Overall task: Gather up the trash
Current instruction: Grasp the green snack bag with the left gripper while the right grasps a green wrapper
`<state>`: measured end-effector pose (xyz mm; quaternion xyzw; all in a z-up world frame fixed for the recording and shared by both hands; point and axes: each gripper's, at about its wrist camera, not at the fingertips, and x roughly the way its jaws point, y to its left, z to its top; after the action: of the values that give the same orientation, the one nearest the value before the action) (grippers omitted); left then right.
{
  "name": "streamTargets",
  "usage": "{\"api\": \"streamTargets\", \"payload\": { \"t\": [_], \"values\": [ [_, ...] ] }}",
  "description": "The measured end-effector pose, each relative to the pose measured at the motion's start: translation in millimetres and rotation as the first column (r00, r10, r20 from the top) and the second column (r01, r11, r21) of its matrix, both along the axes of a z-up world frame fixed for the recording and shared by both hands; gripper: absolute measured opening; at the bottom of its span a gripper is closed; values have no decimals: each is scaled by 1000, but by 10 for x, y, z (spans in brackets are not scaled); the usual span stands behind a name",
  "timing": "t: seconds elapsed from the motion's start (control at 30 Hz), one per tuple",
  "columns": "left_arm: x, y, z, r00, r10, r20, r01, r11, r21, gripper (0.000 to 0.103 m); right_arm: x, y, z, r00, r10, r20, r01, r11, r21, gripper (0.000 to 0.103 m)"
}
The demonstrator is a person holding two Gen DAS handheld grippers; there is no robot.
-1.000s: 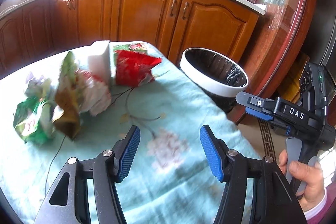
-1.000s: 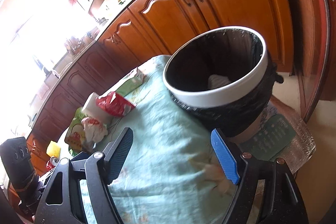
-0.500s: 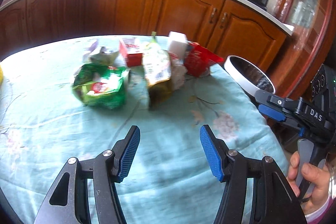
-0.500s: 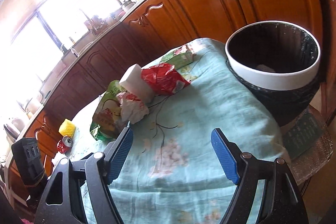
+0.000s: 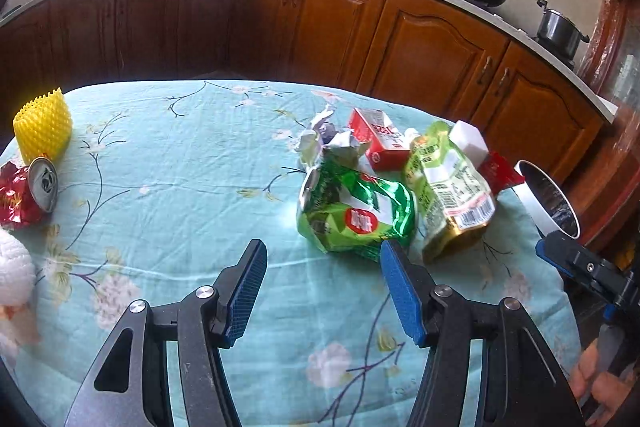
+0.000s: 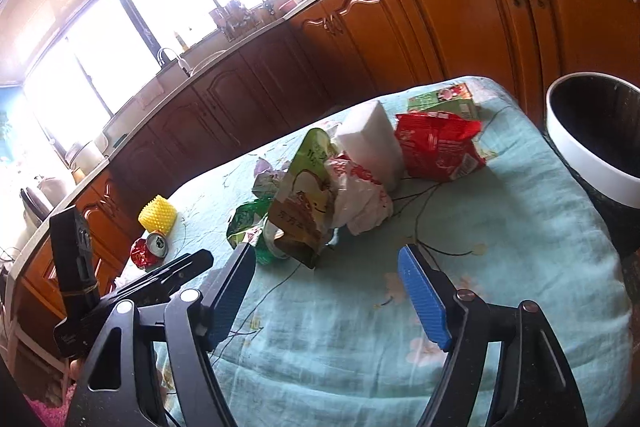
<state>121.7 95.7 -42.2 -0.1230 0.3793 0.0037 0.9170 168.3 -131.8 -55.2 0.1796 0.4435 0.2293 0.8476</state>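
A heap of trash lies on the teal floral tablecloth [image 5: 180, 187]: a crumpled green bag [image 5: 356, 215], a pale green pouch [image 5: 448, 187], a red carton [image 5: 380, 141], a white block [image 5: 470, 141] and a red wrapper [image 6: 438, 147]. My left gripper [image 5: 320, 267] hovers open just short of the green bag, holding nothing. My right gripper [image 6: 326, 259] hangs above bare cloth in front of the pouch [image 6: 304, 203] and a crumpled white bag [image 6: 360, 199]. Its jaws are closing with nothing between them. The white-rimmed black bin [image 6: 592, 163] stands off the table's right end.
At the table's left end sit a yellow mesh cup [image 5: 42, 131], a crushed can [image 5: 42, 183] and a red foil wrapper [image 5: 14, 199]. A green carton [image 6: 444, 99] lies behind the red wrapper. Wooden kitchen cabinets [image 5: 432, 55] run along the far side.
Both views have swung left, away from the bin and onto the trash heap. The yellow cup and can came into sight. The right jaws have narrowed slightly.
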Motion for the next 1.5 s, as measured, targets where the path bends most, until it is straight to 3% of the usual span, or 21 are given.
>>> {"api": "streamTargets", "payload": {
  "t": [0.13,0.27,0.53,0.63,0.7,0.77,0.8,0.93,1.03,1.2,1.5],
  "values": [
    [185,96,-1,1000,-10,-29,9,1000,-6,59,76,211,3,999,44,15,-44,999,-16,55],
    [468,176,-14,999,-28,-47,28,1000,5,59,200,357,-15,998,63,19,-63,998,-33,51],
    [866,215,-211,991,-86,-104,83,996,-33,55,477,521,-119,997,78,8,-77,994,-83,26],
    [975,166,-270,987,-125,-100,120,991,-54,46,547,562,-185,996,89,-12,-89,992,-92,22],
    [1027,134,-296,983,-158,-88,154,986,-58,24,541,552,-231,995,94,-26,-96,991,-90,20],
    [1011,96,-269,983,-170,-74,168,985,-30,16,507,539,-233,995,96,-19,-97,990,-100,16],
    [987,77,-247,982,-174,-67,173,985,-22,13,483,530,-221,995,97,-16,-98,990,-106,9],
    [891,107,-169,983,-179,-36,177,983,-55,7,380,441,-126,995,96,-5,-96,993,-74,8],
    [750,104,-84,987,-163,-9,163,986,-32,6,296,349,-36,996,92,8,-91,995,-47,8],
    [483,89,32,987,-160,31,161,985,-56,6,159,158,148,996,85,38,-84,996,-24,7],
    [233,-205,322,967,-233,103,241,968,-72,6,-156,-313,436,996,33,87,-32,999,-13,7]
  ]
}}
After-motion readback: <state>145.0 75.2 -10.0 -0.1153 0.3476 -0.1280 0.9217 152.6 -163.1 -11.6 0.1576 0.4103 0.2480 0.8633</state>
